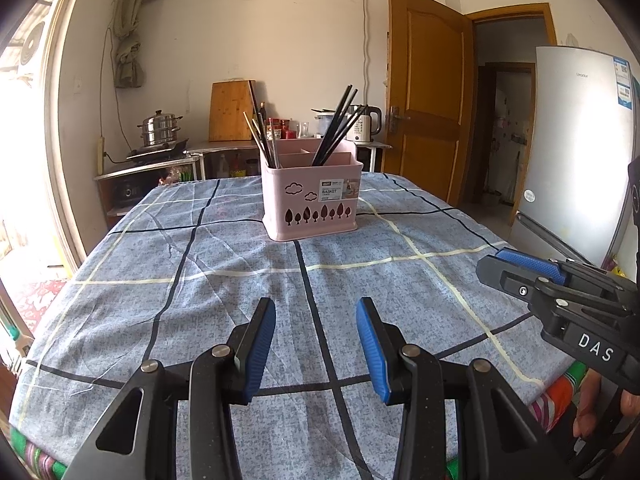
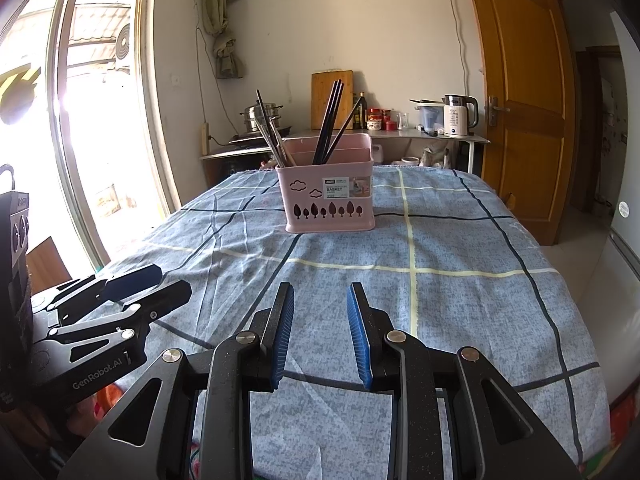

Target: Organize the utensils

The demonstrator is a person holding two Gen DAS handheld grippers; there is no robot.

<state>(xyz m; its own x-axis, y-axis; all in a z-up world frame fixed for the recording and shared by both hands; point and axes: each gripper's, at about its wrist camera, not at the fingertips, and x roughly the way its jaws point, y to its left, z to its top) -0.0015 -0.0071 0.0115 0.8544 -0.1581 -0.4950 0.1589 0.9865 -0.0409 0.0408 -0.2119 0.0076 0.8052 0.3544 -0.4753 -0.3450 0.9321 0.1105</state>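
Both the left claw point(image 1: 316, 344) and right claw point(image 2: 321, 334) hang apart and empty over the checked cloth point(image 1: 240, 280) on the worktop, nothing lying between them and the far pink basket point(image 1: 313, 196) holding upright dark chopsticks point(image 1: 338, 124).

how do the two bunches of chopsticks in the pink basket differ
The left bunch mixes pale and dark sticks and leans left; the right bunch is all black and leans right. Each stands in its own compartment of the pink basket. Both are propped upright.
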